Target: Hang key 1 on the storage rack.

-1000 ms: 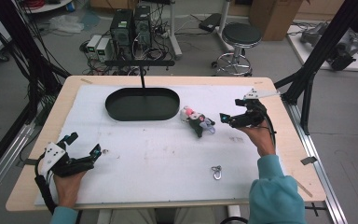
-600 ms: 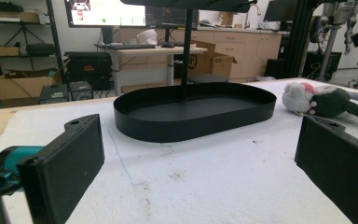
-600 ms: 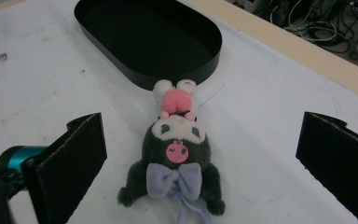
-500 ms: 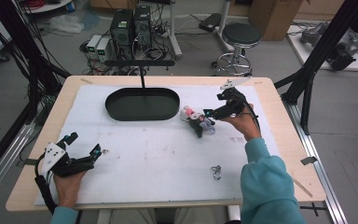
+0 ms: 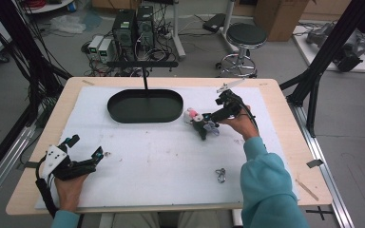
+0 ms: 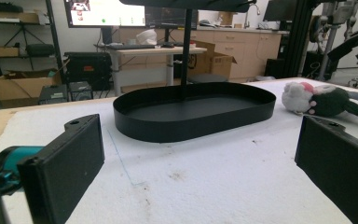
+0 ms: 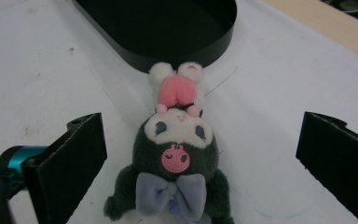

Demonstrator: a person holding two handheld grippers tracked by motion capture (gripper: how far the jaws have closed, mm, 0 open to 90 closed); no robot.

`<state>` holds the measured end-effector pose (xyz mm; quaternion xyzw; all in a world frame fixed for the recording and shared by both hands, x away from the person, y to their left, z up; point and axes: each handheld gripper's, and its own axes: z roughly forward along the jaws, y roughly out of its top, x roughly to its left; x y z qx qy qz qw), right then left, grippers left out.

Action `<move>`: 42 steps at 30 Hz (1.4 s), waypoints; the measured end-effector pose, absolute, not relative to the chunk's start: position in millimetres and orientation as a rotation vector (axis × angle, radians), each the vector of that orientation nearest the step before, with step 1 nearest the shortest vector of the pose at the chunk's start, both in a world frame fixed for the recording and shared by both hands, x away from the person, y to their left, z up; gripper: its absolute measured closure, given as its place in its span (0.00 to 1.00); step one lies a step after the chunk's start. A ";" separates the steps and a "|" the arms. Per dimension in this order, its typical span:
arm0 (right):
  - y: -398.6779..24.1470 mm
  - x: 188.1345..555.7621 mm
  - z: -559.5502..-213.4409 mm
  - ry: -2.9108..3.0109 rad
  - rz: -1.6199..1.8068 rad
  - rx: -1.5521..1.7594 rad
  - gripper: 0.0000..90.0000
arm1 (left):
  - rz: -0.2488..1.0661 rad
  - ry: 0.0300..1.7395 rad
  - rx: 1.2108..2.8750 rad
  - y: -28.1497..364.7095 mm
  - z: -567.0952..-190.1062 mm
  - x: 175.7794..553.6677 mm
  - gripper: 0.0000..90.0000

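The plush toy [image 5: 200, 124] is lying on the white mat [image 5: 161, 161], just beside the black oval tray's [image 5: 145, 105] right end (head toward the tray). The right gripper [image 5: 212, 117] is being held right at the toy — jaws spread wide, the toy [image 7: 177, 161] lying between them, untouched. The left gripper [image 5: 86, 153] is being rested near the mat's front left corner, jaws wide, nothing held.

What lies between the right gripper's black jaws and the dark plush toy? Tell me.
Nothing: in the right gripper view the open right gripper straddles the dark plush toy; only white mat shows.
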<state>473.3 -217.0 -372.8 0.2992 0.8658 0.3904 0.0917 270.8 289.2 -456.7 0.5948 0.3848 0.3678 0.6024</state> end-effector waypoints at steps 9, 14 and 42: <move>-198.7 481.8 -384.7 2.672 1.057 0.843 0.01 | 0.854 0.889 1.379 288.9 -456.7 270.8 0.02; -194.2 483.9 -392.3 2.704 0.997 0.852 0.01 | 0.853 0.890 1.378 288.9 -456.7 270.7 0.02; -184.1 491.3 -415.4 2.834 0.900 0.905 0.17 | 0.852 0.887 1.378 289.0 -456.8 270.7 0.02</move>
